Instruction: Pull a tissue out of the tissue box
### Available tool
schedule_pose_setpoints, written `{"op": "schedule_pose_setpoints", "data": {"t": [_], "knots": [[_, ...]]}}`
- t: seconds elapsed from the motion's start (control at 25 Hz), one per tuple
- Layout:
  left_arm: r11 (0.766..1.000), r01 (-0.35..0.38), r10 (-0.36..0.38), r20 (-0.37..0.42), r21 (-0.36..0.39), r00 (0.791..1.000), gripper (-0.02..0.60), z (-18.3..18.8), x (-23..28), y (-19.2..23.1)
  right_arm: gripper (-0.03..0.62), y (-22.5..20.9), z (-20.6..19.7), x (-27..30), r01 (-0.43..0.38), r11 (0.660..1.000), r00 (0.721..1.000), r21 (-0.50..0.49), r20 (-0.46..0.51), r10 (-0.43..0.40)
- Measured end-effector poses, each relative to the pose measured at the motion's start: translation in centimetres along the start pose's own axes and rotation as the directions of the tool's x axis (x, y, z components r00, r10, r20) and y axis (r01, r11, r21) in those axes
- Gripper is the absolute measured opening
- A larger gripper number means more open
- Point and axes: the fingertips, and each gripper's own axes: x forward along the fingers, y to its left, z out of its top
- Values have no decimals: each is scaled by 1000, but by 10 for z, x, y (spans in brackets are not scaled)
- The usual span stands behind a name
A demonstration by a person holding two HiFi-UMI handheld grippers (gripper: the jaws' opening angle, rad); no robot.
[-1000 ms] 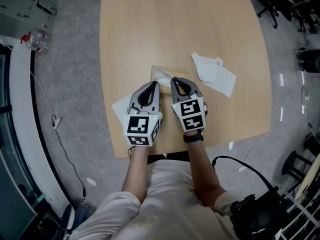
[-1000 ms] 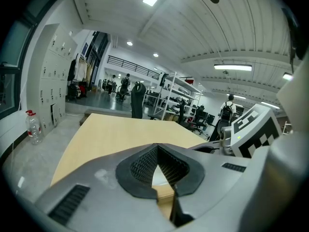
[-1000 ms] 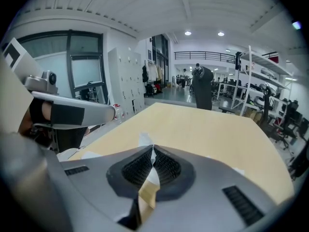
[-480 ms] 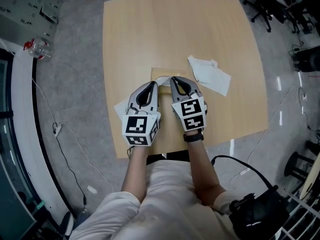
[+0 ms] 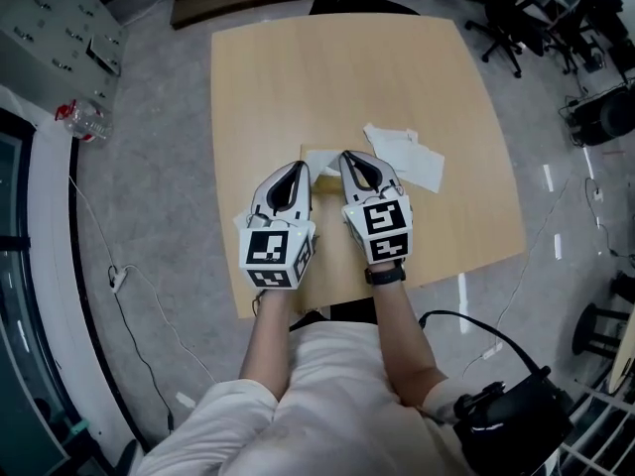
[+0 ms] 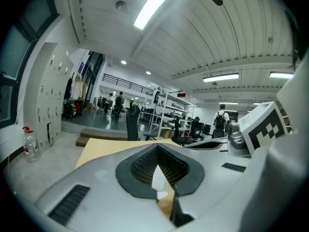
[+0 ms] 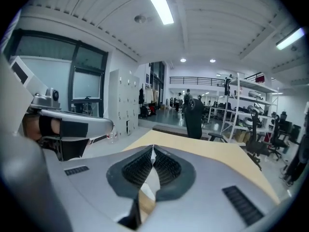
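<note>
A person stands at a pale wooden table (image 5: 298, 67) with a hand-held gripper in each hand, the two side by side and pointing away from the body. The left gripper (image 5: 299, 166) has its jaws pressed together on a thin strip of white tissue (image 6: 159, 180). The right gripper (image 5: 349, 156) is likewise clamped on a sliver of white tissue, and I cannot tell whether both pinch the same sheet. The tan tissue box (image 5: 316, 154) sits on the table at the gripper tips, mostly hidden by them, with a bit of white showing between the tips. Crumpled loose tissues (image 5: 405, 157) lie just right of the box, and another white sheet (image 5: 241, 222) peeks out beneath the left gripper. The pull looks under way: the tissue is gripped, but whether it is free of the box is unclear. Drawing it clear seems to be what remains.
</note>
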Motion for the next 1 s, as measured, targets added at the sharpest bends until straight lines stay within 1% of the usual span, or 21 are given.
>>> {"op": "schedule_pose_setpoints", "data": {"t": [0.2, 0.36, 0.48, 0.76, 0.92, 1.0], "knots": [[999, 3, -6, 75, 38, 997, 0, 36, -25, -8, 5, 4, 41, -34, 52, 999, 993, -3, 109, -51], [997, 14, -25, 140, 79, 990, 0, 64, -58, -16, 5, 20, 69, -68, 89, 996, 976, 8, 197, -89], [995, 19, -35, 176, 93, 984, 0, 81, -61, -19, 6, 17, 87, -79, 107, 994, 963, 18, 248, -108], [992, 33, -61, 228, 122, 972, 0, 107, -78, -39, 6, 13, 121, -121, 162, 986, 914, 34, 370, -163], [990, 38, -69, 245, 132, 967, 0, 114, -89, -45, 6, 20, 128, -134, 175, 984, 900, 32, 399, -173], [990, 37, -70, 249, 136, 966, 0, 116, -92, -47, 6, 22, 132, -141, 181, 983, 888, 37, 423, -180]]}}
